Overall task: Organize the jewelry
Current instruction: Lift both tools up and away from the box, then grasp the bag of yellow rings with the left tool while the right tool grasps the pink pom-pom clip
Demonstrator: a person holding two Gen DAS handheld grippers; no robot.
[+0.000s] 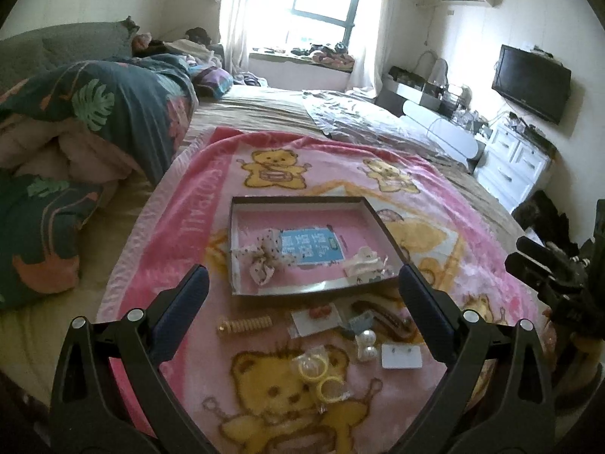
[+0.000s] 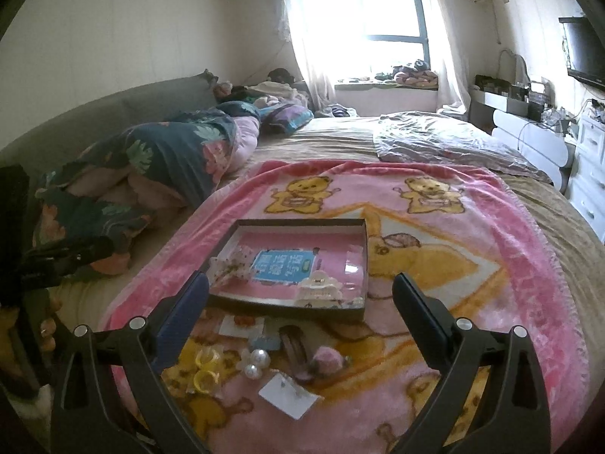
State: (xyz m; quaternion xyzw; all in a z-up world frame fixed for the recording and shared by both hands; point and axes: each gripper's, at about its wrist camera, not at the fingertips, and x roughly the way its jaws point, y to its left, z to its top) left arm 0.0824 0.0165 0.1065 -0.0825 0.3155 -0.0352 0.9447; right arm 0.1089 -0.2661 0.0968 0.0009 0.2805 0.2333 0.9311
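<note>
Bed (image 1: 264, 113) — pink bear blanket (image 1: 196, 227) (spread flat), floral quilt (image 1: 124, 113), grey sheet (image 1: 359, 121).

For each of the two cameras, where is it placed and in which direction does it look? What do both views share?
Left wrist: sits on the left gripper, looks along its open fingers over the pink blanket to the box and window; the right gripper shows at its right edge.
Right wrist: sits on the right gripper, facing likewise, from further right; a hand shows at its left edge.
Shared: box, pearl clip, yellow rings, white card.
</note>
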